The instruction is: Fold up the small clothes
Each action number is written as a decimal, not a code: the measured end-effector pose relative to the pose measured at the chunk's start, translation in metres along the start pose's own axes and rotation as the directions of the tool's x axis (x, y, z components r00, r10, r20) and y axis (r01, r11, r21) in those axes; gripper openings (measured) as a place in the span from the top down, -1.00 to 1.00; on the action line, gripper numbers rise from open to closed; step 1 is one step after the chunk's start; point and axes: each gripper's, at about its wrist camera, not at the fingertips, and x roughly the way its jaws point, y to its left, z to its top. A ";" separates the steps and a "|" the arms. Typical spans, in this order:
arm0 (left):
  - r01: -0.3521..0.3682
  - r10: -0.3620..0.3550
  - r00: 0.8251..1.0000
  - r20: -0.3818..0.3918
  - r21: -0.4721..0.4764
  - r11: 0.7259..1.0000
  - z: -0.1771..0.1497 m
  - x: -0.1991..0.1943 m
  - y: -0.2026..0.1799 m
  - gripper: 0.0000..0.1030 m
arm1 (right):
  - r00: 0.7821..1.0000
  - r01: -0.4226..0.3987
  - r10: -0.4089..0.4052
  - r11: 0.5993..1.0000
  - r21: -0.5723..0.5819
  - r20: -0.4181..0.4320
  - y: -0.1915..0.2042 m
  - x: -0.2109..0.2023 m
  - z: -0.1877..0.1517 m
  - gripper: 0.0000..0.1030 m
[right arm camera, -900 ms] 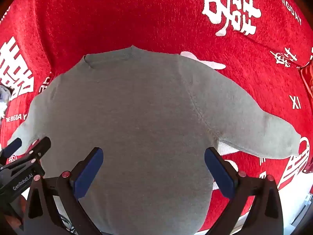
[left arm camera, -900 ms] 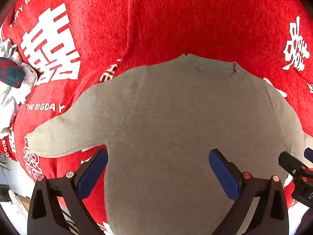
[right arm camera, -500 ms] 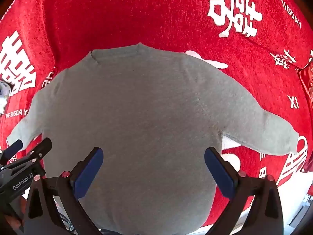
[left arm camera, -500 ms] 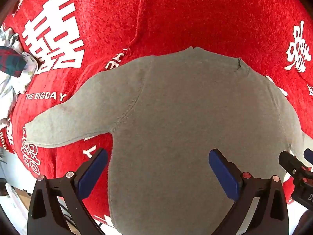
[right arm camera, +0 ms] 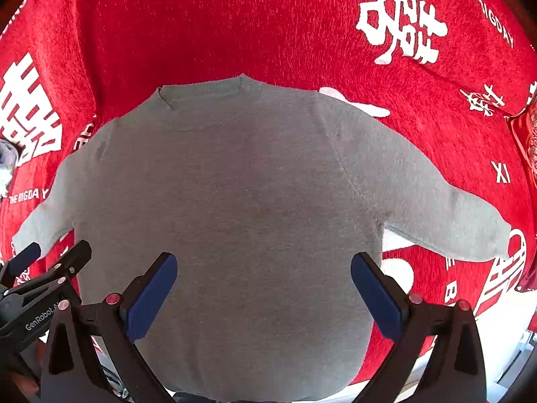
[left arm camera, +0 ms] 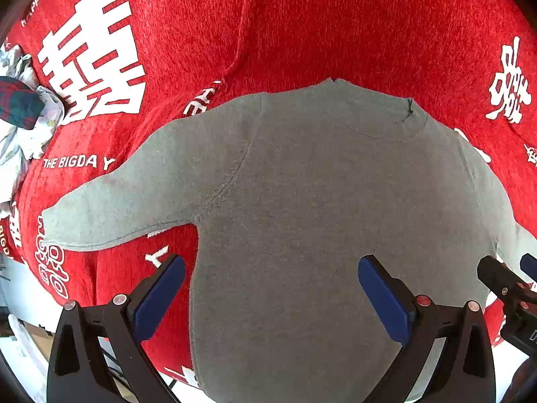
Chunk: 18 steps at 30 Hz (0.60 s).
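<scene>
**Sweater flat, no fold made yet**

A grey sweater (left arm camera: pixel 319 218) is seen spread flat on a red cloth (left arm camera: pixel 335 23) printed with white characters. It fills the centre and lower part of both frames, neck toward the top and hem toward the bottom edge. In the left view one sleeve (left arm camera: pixel 127 208) runs out to mid-left; in the right view the other sleeve (right arm camera: pixel 446 215) runs out to mid-right. Both sleeves are laid open, away from the body. No crease or doubled layer can be made out.

The left gripper (left arm camera: pixel 272 295) is held wide apart at the bottom of its frame, above the lower body of the sweater, with nothing between the blue pads (left arm camera: pixel 157 299). The right gripper (right arm camera: pixel 265 295) is likewise spread wide over the hem area and grips nothing. Whether either touches the fabric cannot be told.

A bundle of patterned cloth (left arm camera: pixel 20 114) lies at the far left edge, off the sweater.

Judged progress: laying-out appears complete; folding is not begun. Left to do, by estimate: each sleeve brought in across the body, then the body doubled hem to neck.
</scene>
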 end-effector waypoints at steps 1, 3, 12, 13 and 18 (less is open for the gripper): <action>-0.001 0.001 1.000 0.001 0.005 1.000 0.000 0.000 0.000 -1.00 | 1.000 -0.001 0.001 1.000 0.000 0.000 0.000 0.000 0.000 -1.00; -0.004 0.004 1.000 0.004 0.010 1.000 0.001 0.000 -0.001 -1.00 | 1.000 0.001 -0.001 1.000 -0.001 -0.001 0.000 -0.001 -0.001 -1.00; -0.002 0.001 1.000 0.008 0.006 1.000 0.000 0.000 0.000 -1.00 | 1.000 0.006 -0.006 1.000 -0.005 -0.004 0.002 0.000 0.001 -1.00; -0.002 0.001 1.000 0.008 0.005 1.000 0.000 -0.001 0.001 -1.00 | 1.000 0.006 -0.006 1.000 -0.004 -0.004 0.002 0.000 0.001 -1.00; -0.003 0.003 1.000 0.010 0.002 1.000 -0.002 -0.001 0.001 -1.00 | 1.000 0.005 -0.005 1.000 -0.008 -0.003 0.002 0.000 0.001 -1.00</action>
